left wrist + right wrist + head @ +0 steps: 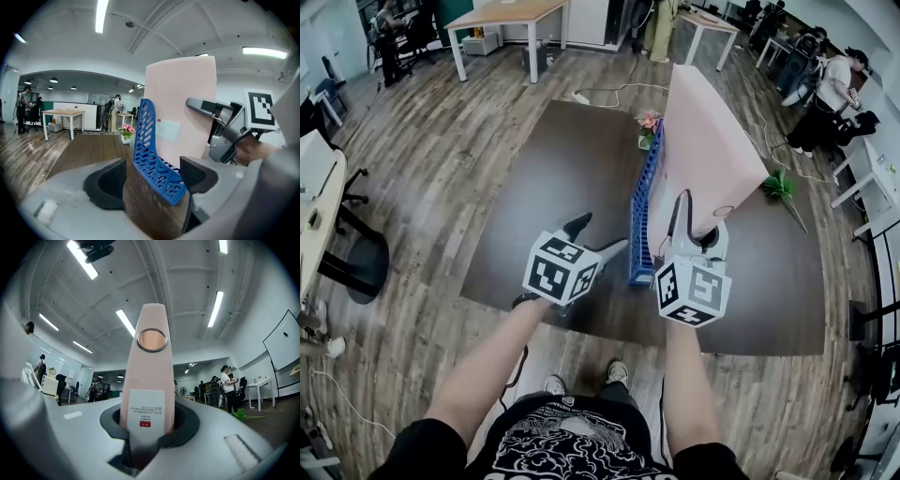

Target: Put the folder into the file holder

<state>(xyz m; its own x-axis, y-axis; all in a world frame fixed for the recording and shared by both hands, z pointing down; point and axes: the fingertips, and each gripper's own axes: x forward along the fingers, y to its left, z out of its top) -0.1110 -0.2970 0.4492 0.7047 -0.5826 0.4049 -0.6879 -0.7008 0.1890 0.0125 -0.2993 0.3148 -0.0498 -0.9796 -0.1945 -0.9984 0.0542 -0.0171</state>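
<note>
While wood floor (431, 141) fills most of the head view, the dark brown table (534, 197) sits mid-frame. Its left half is bare, and its near edge runs just under both grippers. The right part of the top is bare out to the right edge, apart from a green plant sprig (780, 185). Desks and people stand well apart from the table, along the far and right sides of the room.

The pink folder (703, 141) is the biggest thing on the table. It stands on edge along the middle with its spine facing the person. The blue mesh file holder (645, 197) runs along the folder's left side and touches it or sits just beside it. The folder's bottom edge is hidden behind the mesh wall, so I cannot tell whether it is seated in a slot. Pink flowers in a small pot (649, 122) sit at the holder's far end.

The right gripper (149, 423) is clamped on the folder's spine low down, both pads pressed against it just below the white label (146, 409). The ring hole (151, 340) is higher up the spine.

The left gripper (154, 180) is left of the holder's near end. Its jaws are spread wide, with the holder's end wall lined up between them. Neither pad presses on the holder and the gripper holds nothing.
</note>
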